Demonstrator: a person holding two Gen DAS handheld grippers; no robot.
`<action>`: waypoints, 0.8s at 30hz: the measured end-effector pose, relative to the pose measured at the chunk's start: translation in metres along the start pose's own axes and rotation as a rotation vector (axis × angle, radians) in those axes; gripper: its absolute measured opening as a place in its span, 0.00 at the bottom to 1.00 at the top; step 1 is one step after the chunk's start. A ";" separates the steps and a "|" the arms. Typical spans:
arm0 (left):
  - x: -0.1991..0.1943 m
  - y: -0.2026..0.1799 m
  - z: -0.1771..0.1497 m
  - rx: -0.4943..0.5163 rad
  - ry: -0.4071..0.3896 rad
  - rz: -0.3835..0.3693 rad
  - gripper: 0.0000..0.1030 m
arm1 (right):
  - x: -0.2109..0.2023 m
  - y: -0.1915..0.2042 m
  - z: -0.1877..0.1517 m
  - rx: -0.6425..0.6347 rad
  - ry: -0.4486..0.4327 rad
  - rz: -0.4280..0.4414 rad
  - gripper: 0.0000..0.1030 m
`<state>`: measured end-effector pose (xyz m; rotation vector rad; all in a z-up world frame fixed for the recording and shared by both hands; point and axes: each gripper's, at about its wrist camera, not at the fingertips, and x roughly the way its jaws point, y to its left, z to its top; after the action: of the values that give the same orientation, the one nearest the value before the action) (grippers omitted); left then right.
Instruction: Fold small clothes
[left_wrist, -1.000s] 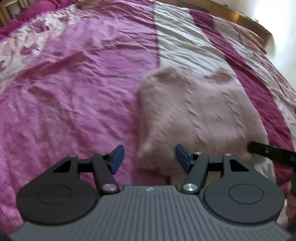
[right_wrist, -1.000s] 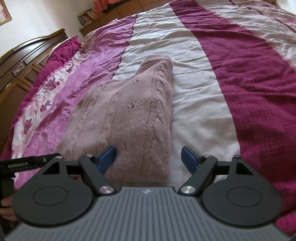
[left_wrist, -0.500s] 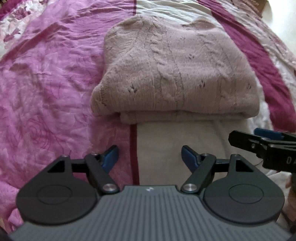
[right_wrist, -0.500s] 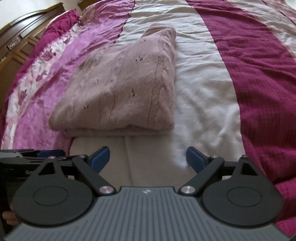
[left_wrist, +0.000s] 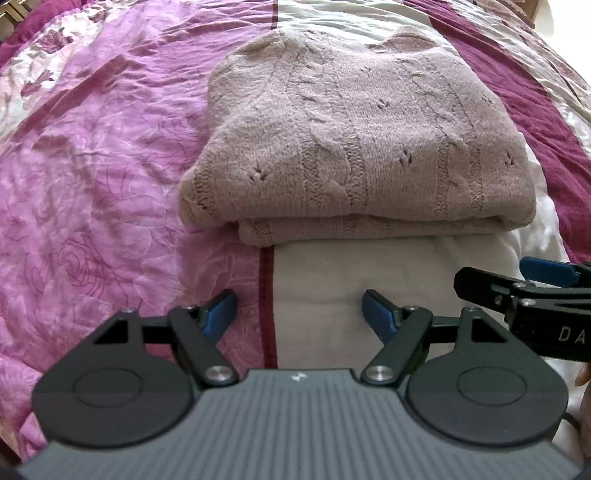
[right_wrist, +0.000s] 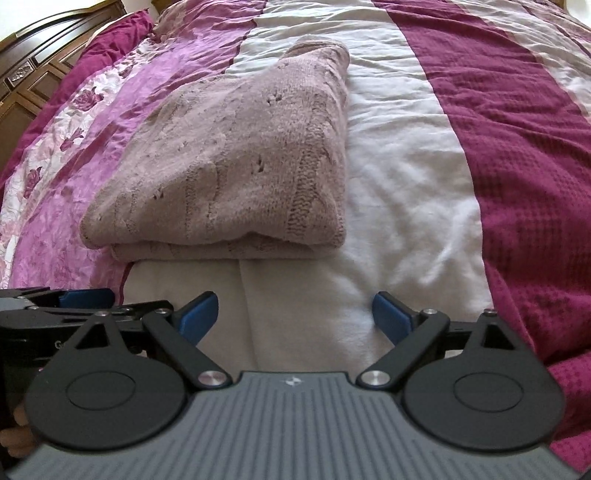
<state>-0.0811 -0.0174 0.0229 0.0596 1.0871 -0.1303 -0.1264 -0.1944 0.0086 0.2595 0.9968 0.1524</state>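
A pale pink knitted sweater (left_wrist: 354, 147) lies folded in a neat stack on the bedspread; it also shows in the right wrist view (right_wrist: 236, 173). My left gripper (left_wrist: 299, 314) is open and empty, a short way back from the sweater's near edge. My right gripper (right_wrist: 295, 314) is open and empty, also back from that edge. Each gripper shows at the side of the other's view: the right one (left_wrist: 524, 284) and the left one (right_wrist: 66, 302).
The bedspread has a pink floral stripe (left_wrist: 92, 166), a white stripe (right_wrist: 399, 166) and a dark magenta stripe (right_wrist: 517, 129). A dark wooden headboard (right_wrist: 33, 66) stands at the far left.
Both grippers have drawn back from the sweater, which now lies folded and free on the bed. Both have stayed open.
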 end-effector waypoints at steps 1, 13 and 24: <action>-0.001 -0.001 -0.001 0.000 -0.002 0.001 0.75 | 0.000 0.000 0.000 -0.001 -0.001 0.003 0.95; -0.001 -0.001 -0.003 -0.003 -0.009 0.003 0.75 | 0.003 0.001 -0.001 -0.008 -0.003 0.007 0.97; -0.001 -0.001 -0.004 -0.003 -0.009 0.003 0.75 | 0.003 0.002 -0.001 -0.008 -0.003 0.006 0.98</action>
<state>-0.0850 -0.0181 0.0223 0.0579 1.0778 -0.1262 -0.1252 -0.1919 0.0059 0.2550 0.9923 0.1618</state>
